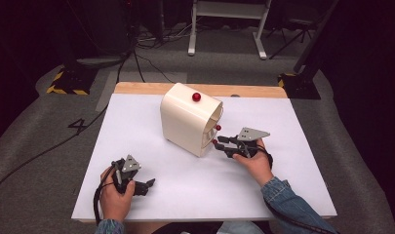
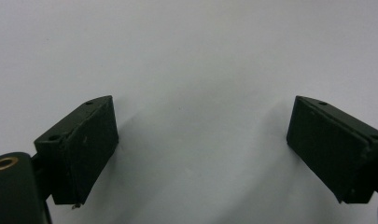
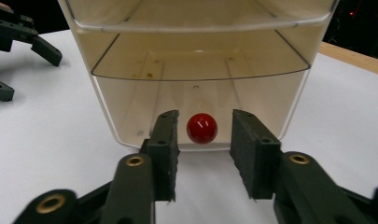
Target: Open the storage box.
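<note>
A cream drawer cabinet (image 1: pixel 190 124) stands on the white table (image 1: pixel 136 146), a little to the far side of its middle, with a red knob (image 1: pixel 196 97) on its top and its clear drawer fronts turned to the right. The step in hand is judged to be the taking of the lowest drawer's red knob (image 3: pixel 201 128), so that the drawer (image 3: pixel 196 107) can be drawn out. In the right gripper view, the right gripper (image 3: pixel 203 140) is held level at the cabinet's front, and the knob is seen between its two pads with a gap on either side; the jaws are narrowed but not yet pressed on it, so nothing is gripped. Whether the pads reach fully alongside the knob or stop just short of it cannot be told for certain, since the knob may sit slightly beyond the tips. The left gripper (image 2: pixel 200 140) is rested at the near left of the table, well apart from the cabinet, its jaws spread wide over bare white surface and holding nothing. The next move calls for the jaws to be shut squarely on the knob, then for a straight pull away from the cabinet, which may need steadying if it slides.
</note>
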The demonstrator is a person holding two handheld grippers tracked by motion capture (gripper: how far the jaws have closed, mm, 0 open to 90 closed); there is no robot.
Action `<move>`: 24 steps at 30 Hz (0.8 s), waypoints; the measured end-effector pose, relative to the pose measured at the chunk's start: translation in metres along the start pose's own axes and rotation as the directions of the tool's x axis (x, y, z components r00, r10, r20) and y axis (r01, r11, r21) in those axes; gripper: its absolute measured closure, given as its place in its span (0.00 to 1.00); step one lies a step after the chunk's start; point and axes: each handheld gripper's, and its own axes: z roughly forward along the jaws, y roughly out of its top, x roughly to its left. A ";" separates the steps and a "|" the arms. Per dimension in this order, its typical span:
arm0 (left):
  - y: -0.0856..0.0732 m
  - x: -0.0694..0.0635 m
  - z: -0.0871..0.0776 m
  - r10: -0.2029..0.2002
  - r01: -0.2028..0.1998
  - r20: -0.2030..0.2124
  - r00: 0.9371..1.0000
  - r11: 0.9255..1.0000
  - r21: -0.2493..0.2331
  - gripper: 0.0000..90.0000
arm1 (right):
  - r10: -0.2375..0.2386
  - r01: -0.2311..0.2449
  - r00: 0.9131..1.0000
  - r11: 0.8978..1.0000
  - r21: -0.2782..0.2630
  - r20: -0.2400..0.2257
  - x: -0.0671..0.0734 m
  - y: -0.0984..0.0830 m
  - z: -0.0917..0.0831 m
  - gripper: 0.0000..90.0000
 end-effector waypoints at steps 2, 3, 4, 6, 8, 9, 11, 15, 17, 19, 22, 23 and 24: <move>0.000 0.000 0.000 0.000 0.000 -0.001 1.000 1.000 0.000 0.10 | -0.002 0.002 1.000 1.000 0.011 -0.005 0.000 -0.002 0.003 0.76; 0.000 0.000 0.000 0.000 0.000 -0.001 1.000 1.000 0.000 0.10 | -0.002 0.002 1.000 1.000 0.011 -0.005 0.000 -0.002 0.003 0.76; 0.000 0.000 0.000 0.001 -0.001 -0.002 1.000 1.000 -0.001 0.10 | 0.001 0.000 1.000 1.000 0.013 -0.010 0.000 -0.003 0.005 0.77; 0.000 0.000 0.000 0.000 0.000 0.000 1.000 1.000 0.000 0.10 | -0.014 0.014 1.000 1.000 0.007 0.002 0.000 -0.003 0.005 0.81; 0.000 0.000 0.000 0.002 -0.002 -0.002 1.000 1.000 -0.001 0.10 | -0.014 0.014 1.000 1.000 0.009 0.000 0.000 -0.002 0.005 0.82; 0.000 0.000 0.000 0.002 -0.002 -0.002 1.000 1.000 -0.001 0.10 | -0.010 0.010 1.000 1.000 0.009 -0.001 0.000 -0.002 0.005 0.82; 0.000 0.000 0.000 0.000 0.000 0.000 1.000 1.000 0.000 0.10 | -0.011 0.011 1.000 1.000 0.007 0.003 0.000 -0.003 0.005 0.82; 0.000 0.000 0.000 0.000 0.000 -0.001 1.000 1.000 0.000 0.10 | -0.011 0.011 1.000 1.000 0.008 0.005 0.001 -0.003 0.005 0.82; 0.000 0.000 0.000 -0.002 0.002 0.000 1.000 1.000 0.000 0.10 | -0.010 0.010 1.000 1.000 0.013 0.005 0.001 -0.002 0.002 0.82; 0.000 -0.001 0.000 -0.002 0.002 -0.001 1.000 1.000 0.000 0.10 | -0.011 0.011 1.000 1.000 0.011 0.005 0.001 -0.002 0.000 0.82; 0.000 -0.001 0.000 -0.002 0.002 0.000 1.000 1.000 -0.002 0.10 | -0.007 0.007 1.000 1.000 0.013 0.003 0.001 -0.004 -0.007 0.82; 0.000 -0.001 0.000 -0.003 0.003 -0.001 1.000 1.000 -0.002 0.10 | -0.002 0.002 1.000 1.000 0.019 0.004 0.001 -0.005 -0.013 0.82; 0.000 -0.001 0.000 -0.003 0.003 0.000 1.000 1.000 0.000 0.10 | 0.000 -0.001 1.000 1.000 0.018 0.005 0.001 -0.006 -0.016 0.82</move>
